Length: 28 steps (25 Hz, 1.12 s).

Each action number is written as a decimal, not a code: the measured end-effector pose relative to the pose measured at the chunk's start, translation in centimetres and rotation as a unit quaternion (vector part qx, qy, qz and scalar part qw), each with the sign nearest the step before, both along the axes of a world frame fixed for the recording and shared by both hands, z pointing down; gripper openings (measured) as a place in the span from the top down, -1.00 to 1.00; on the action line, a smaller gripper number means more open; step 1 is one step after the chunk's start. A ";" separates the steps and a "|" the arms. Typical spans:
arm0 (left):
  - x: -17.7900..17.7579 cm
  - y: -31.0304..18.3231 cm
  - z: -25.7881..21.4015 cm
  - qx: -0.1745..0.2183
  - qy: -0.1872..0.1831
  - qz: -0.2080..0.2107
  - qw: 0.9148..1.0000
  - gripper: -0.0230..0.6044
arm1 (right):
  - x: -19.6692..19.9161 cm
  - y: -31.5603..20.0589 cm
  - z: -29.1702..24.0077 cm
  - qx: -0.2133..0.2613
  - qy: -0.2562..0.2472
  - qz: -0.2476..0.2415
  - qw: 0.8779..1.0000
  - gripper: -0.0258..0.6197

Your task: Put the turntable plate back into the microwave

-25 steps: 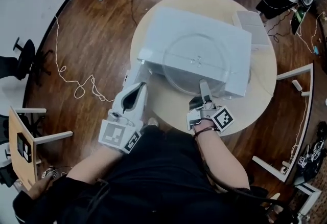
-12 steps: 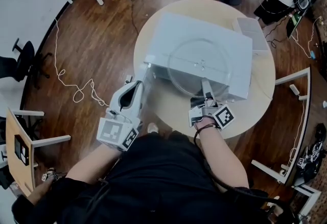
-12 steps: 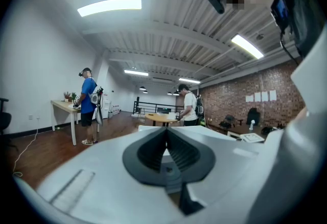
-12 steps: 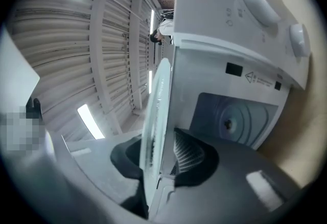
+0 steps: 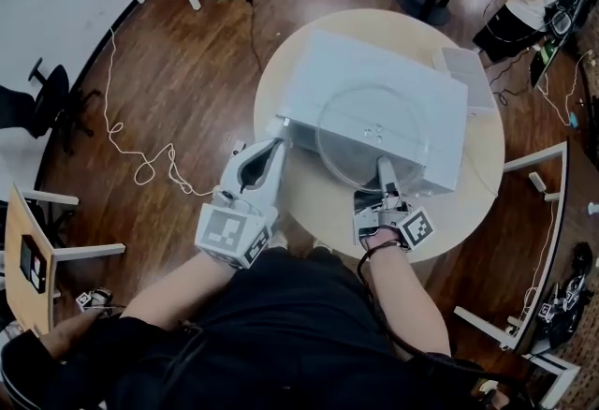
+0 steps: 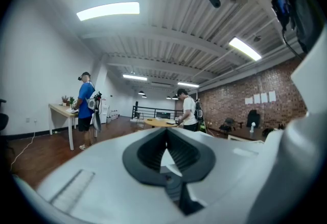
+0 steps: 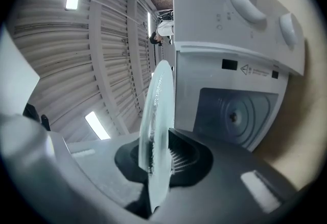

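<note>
Jaws of right gripper closing on turntable plate, left gripper jaws clenched, microwave open ahead.

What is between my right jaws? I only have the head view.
Observer: The plate, edge-on. Its rim sits between the jaws of the right gripper, which are closing on it.
Operator: Is the microwave open?
Observer: Yes. The microwave stands open towards that gripper, and its centre hub is bare.
Operator: And the left?
Observer: The left gripper has its jaws together with nothing between them.
</note>
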State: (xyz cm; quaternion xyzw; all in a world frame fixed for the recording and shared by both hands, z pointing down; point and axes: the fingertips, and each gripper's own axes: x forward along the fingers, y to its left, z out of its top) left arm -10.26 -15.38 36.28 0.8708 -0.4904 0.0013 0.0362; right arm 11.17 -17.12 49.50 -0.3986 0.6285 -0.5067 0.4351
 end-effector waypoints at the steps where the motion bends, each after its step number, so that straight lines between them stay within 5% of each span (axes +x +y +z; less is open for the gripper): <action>1: -0.3 0.1 0.0 -0.002 0.002 0.000 1.000 0.90 | 0.0 0.4 -0.1 0.003 -0.003 -0.002 1.000 0.83; 10: -1.3 0.9 0.5 -0.012 -0.002 0.013 1.000 0.90 | -0.6 7.7 -3.6 0.057 -0.009 -0.107 0.993 0.83; 18: -1.0 0.4 0.0 -0.004 -0.005 0.022 1.000 0.90 | -1.5 15.0 -0.5 0.017 0.023 -0.214 0.976 0.83; 28: -0.7 0.9 -1.5 -0.004 -0.003 0.031 0.999 0.90 | -4.3 14.7 6.0 -0.022 0.012 -0.214 0.976 0.82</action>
